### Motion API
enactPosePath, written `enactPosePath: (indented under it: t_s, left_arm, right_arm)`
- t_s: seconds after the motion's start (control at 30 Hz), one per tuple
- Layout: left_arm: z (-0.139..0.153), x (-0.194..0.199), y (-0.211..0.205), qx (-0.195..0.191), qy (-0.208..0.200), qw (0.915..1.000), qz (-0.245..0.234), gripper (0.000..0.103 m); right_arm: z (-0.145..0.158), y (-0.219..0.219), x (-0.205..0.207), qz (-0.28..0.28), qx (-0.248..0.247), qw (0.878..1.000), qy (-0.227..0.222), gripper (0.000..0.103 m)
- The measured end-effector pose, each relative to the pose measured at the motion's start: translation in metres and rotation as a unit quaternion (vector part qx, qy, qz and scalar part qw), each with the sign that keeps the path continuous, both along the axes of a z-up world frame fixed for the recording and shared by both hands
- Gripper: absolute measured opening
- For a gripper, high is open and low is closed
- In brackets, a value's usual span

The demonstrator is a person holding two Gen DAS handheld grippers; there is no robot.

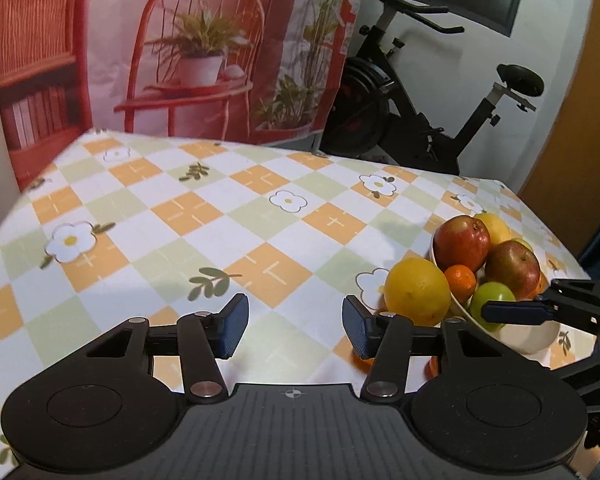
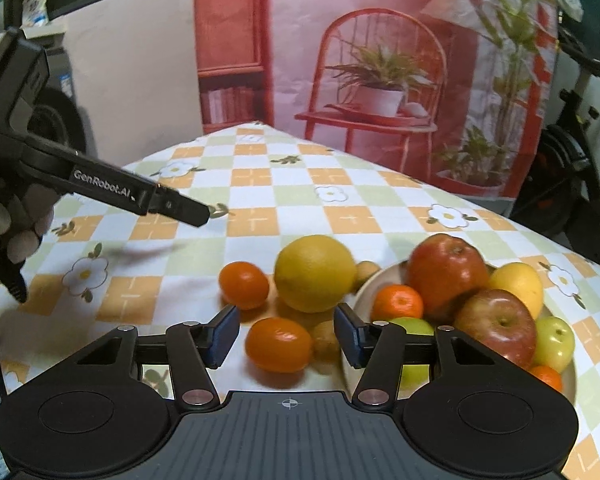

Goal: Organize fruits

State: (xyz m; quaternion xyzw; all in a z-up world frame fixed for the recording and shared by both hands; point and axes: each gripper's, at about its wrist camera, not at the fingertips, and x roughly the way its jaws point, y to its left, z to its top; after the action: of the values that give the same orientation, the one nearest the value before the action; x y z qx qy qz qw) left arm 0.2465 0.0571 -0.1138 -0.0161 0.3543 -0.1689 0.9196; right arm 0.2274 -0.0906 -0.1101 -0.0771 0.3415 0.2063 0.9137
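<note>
A white bowl [image 2: 568, 372] at the right holds red apples [image 2: 446, 272], a lemon [image 2: 518, 284], green apples [image 2: 554, 338] and tangerines [image 2: 398, 302]. Loose on the cloth beside it lie a large yellow fruit [image 2: 314, 272], a far tangerine [image 2: 244, 284], a near tangerine [image 2: 279, 344] and small brownish fruits [image 2: 326, 340]. My right gripper [image 2: 286, 336] is open around the near tangerine, and its pads stand apart from the peel. My left gripper [image 1: 296, 326] is open over bare cloth, left of the yellow fruit [image 1: 416, 292] and the bowl [image 1: 528, 336].
The checked, flowered tablecloth [image 1: 204, 216] covers the table, whose far edge meets a printed backdrop [image 1: 204, 48]. An exercise bike [image 1: 416, 116] stands behind at the right. In the right wrist view the left gripper [image 2: 198, 216] and a gloved hand [image 2: 4, 220] reach in from the left.
</note>
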Motion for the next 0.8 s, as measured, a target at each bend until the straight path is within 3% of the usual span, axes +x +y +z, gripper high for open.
enactPosePath:
  t_s: [0.37,0.8]
  left_arm:
    - [0.005,-0.013,-0.002,0.019,-0.018,0.9996,-0.011,0.055]
    - [-0.011,0.004,-0.018,-0.010,0.024,0.9985,-0.048,0.055]
  right_arm:
    - [-0.013,0.010,0.002,0.004,-0.032,0.999,0.016,0.048]
    - [-0.012,0.004,-0.010,0.000,-0.019,0.999,0.030,0.041]
